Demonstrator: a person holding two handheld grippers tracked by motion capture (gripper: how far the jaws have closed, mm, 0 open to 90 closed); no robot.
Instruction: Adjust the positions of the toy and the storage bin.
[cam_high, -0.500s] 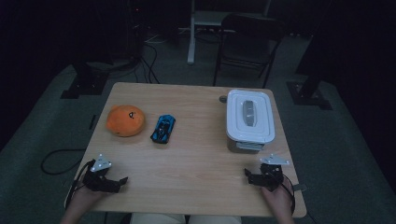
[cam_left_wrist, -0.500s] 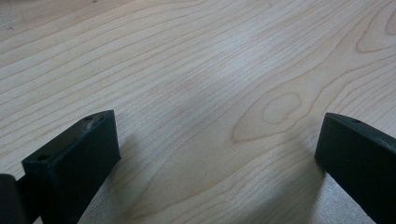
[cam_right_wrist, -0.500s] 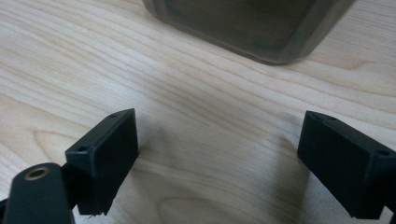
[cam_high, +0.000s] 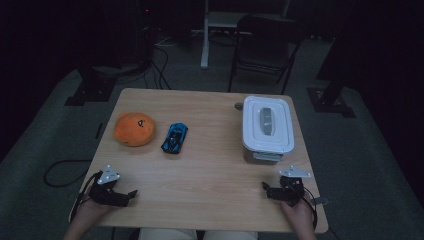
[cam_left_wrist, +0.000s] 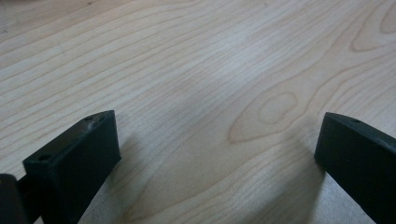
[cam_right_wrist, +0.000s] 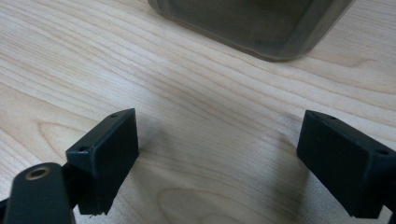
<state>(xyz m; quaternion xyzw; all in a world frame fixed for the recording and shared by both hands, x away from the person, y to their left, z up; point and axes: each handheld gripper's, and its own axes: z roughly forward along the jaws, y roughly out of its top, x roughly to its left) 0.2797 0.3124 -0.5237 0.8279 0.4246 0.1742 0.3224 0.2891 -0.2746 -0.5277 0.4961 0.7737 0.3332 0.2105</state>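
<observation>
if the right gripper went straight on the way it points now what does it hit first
Most likely the lidded container: the right gripper has open jaws over bare table, and the container's corner sits just ahead, slightly off-centre. In the high view its heading is less clear, so treat this as probable.

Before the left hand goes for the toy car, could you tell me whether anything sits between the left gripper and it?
Nothing visible does. The left gripper rests open at the table's near left edge, and only bare wood lies between it and the blue toy car. The orange plush sits left of the car, off that path.
</observation>
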